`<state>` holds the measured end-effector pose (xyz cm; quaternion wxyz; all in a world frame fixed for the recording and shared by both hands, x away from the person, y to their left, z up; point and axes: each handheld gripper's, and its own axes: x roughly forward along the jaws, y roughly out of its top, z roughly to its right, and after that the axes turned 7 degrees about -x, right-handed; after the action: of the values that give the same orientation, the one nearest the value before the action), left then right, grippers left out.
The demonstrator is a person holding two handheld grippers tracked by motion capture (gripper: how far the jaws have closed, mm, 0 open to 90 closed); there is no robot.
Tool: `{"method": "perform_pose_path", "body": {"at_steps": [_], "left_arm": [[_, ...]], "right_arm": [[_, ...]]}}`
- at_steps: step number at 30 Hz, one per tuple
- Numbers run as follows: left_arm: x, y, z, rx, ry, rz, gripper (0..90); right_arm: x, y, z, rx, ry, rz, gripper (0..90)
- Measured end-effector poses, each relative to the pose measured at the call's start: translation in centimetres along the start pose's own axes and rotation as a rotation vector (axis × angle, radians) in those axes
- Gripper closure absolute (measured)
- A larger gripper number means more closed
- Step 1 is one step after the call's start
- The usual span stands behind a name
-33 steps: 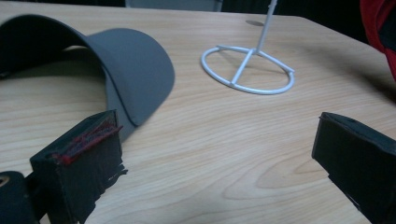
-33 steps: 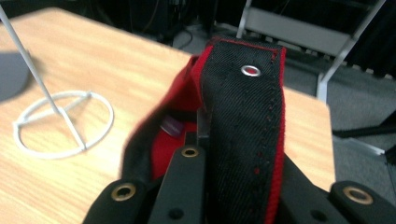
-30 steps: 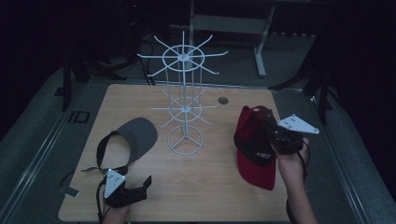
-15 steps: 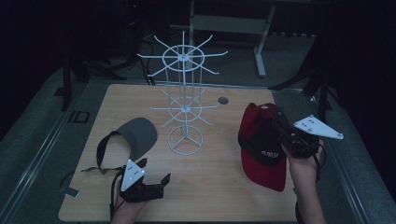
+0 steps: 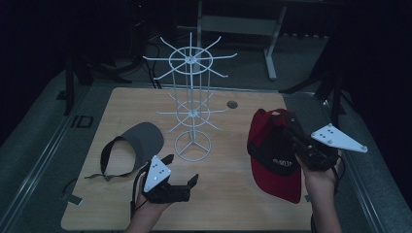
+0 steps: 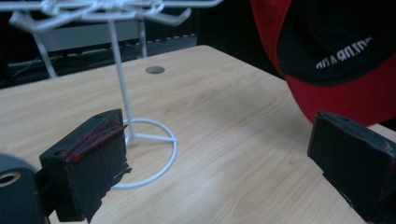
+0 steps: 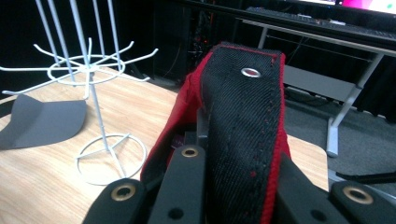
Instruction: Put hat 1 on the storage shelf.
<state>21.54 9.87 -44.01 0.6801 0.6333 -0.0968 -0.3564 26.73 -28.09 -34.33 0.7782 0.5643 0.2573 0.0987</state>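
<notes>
A red and black cap (image 5: 272, 150) hangs above the table's right side with my right gripper (image 5: 290, 125) shut on its black back strap. In the right gripper view the strap (image 7: 243, 116) runs up between the jaws of the right gripper (image 7: 238, 158). A white wire rack (image 5: 192, 116) stands mid-table. A grey visor (image 5: 141, 138) lies flat to its left. My left gripper (image 5: 180, 170) hovers near the front edge, open and holding nothing, just in front of the rack's ring base. In the left gripper view the left gripper (image 6: 219, 140) faces the rack (image 6: 122, 93) and the cap (image 6: 336, 56).
The wooden table (image 5: 233, 204) has a small round hole (image 5: 232, 104) behind the rack. The visor's dark strap (image 5: 104, 160) loops out to the left. A scrap of tape (image 5: 73, 198) sits at the left edge. A metal frame (image 5: 272, 48) stands beyond the table.
My left gripper has risen and moved right, toward the rack's base. The right gripper has lifted a little and shifted right with the cap still in it.
</notes>
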Motion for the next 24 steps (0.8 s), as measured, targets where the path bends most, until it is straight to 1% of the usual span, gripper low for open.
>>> {"method": "perform_pose_path", "body": {"at_steps": [3, 4, 5, 7, 8, 10, 11, 12, 13, 14, 16, 17, 19, 22, 24], "left_arm": [[0.6, 1.1, 0.9, 0.019, -0.013, -0.006, 5.3], [0.8, 1.5, 1.2, 0.035, -0.008, -0.01, 5.3], [1.1, 1.8, 1.5, 0.049, -0.012, -0.015, 6.0], [1.6, 2.3, 2.0, 0.068, -0.01, -0.015, 6.0], [1.9, 2.6, 2.3, 0.074, -0.021, -0.016, 6.0], [2.4, 3.1, 2.7, 0.089, -0.013, -0.012, 6.0], [2.7, 3.4, 3.0, 0.095, -0.023, -0.014, 6.0], [2.9, 3.7, 3.2, 0.102, -0.018, -0.018, 6.7], [3.2, 3.9, 3.4, 0.107, -0.02, -0.022, 7.6], [3.5, 4.1, 3.6, 0.106, -0.037, -0.027, 8.2], [4.1, 4.7, 4.0, 0.107, -0.048, -0.031, 8.2], [4.4, 5.0, 4.2, 0.11, -0.061, -0.032, 8.3], [5.2, 5.6, 4.7, 0.124, -0.063, -0.025, 10.4], [6.4, 6.6, 5.1, 0.129, -0.07, -0.029, 11.0], [7.0, 7.2, 5.4, 0.124, -0.079, -0.022, 12.4]], "right_arm": [[-0.2, 0.0, -0.4, 0.002, 0.015, 0.007, 86.9], [-0.2, 0.0, -0.4, 0.002, 0.015, 0.007, 86.9], [-0.2, 0.0, -0.5, 0.003, 0.02, 0.011, 86.9], [-0.2, 0.1, -0.9, -0.001, 0.031, 0.011, 86.9], [-0.2, 0.2, -1.2, -0.006, 0.041, 0.007, 86.9], [-0.3, 0.2, -1.4, -0.01, 0.043, 0.008, 86.9], [-0.3, 0.3, -1.5, -0.01, 0.046, 0.009, 86.9], [-0.3, 0.4, -1.6, -0.012, 0.051, 0.011, 86.9], [-0.3, 0.5, -1.7, -0.012, 0.053, 0.013, 86.8], [-0.4, 0.6, -1.8, -0.012, 0.055, 0.017, 86.9], [-0.6, 0.8, -2.0, -0.016, 0.06, 0.024, 86.9], [-0.7, 0.9, -2.1, -0.018, 0.062, 0.029, 86.9], [-0.8, 1.1, -2.2, -0.022, 0.065, 0.037, 86.9], [-0.9, 1.2, -2.5, -0.02, 0.071, 0.049, 86.8], [-0.9, 1.3, -2.6, -0.022, 0.078, 0.053, 86.8]]}}
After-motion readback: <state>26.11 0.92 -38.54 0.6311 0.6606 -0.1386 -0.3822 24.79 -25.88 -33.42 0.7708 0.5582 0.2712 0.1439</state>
